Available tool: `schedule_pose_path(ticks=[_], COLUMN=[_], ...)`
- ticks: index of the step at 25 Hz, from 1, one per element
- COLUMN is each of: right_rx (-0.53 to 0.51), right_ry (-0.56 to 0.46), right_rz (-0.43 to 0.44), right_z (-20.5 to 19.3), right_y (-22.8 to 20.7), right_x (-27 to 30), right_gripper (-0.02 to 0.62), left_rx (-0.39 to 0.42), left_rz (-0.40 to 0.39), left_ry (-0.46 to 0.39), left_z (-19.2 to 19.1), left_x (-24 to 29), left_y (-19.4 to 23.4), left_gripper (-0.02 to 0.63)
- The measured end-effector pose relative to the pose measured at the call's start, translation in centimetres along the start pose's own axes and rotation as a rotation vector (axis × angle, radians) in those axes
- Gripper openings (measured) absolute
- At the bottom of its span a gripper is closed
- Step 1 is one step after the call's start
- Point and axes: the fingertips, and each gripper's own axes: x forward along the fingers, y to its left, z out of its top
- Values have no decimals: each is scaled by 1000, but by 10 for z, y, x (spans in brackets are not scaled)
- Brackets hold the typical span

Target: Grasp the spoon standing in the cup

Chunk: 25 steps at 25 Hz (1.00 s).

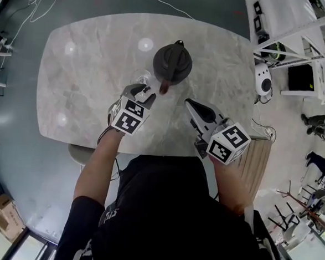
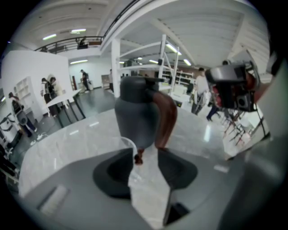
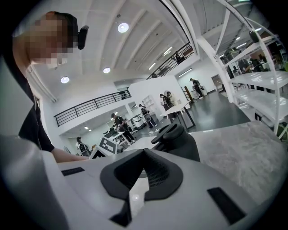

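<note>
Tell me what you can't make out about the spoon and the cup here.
Spoon: left gripper view shows only a small blurred reddish end between the open left tongs.
Cup: head view, clear glass, faint, partly behind the left tongs.
Right gripper view: neither shows past the right tongs.

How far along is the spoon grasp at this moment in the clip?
Done: the left gripper is at the clear cup, jaws open. In hand: the brown end of the spoon shows between the jaws, not yet pinched. Left: closing on the spoon. The right gripper is shut and empty, off to the side.
</note>
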Motion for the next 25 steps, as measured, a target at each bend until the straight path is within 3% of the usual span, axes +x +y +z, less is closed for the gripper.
schedule_pose_path(ticks=[4, 12, 25], right_rx=[2, -8, -56], right_ry=[-3, -25, -51], right_rz=[-18, -35, -39], right_z=[0, 1, 16], right_y=[-1, -1, 23], right_x=[-8, -19, -21], right_gripper=[-5, -5, -5], left_rx=[4, -4, -18], left_rz=[3, 60, 142], left_ry=[17, 18, -174], left_z=[-3, 0, 39], left_x=[7, 8, -60], left_y=[1, 12, 25], left_gripper=[163, 74, 57])
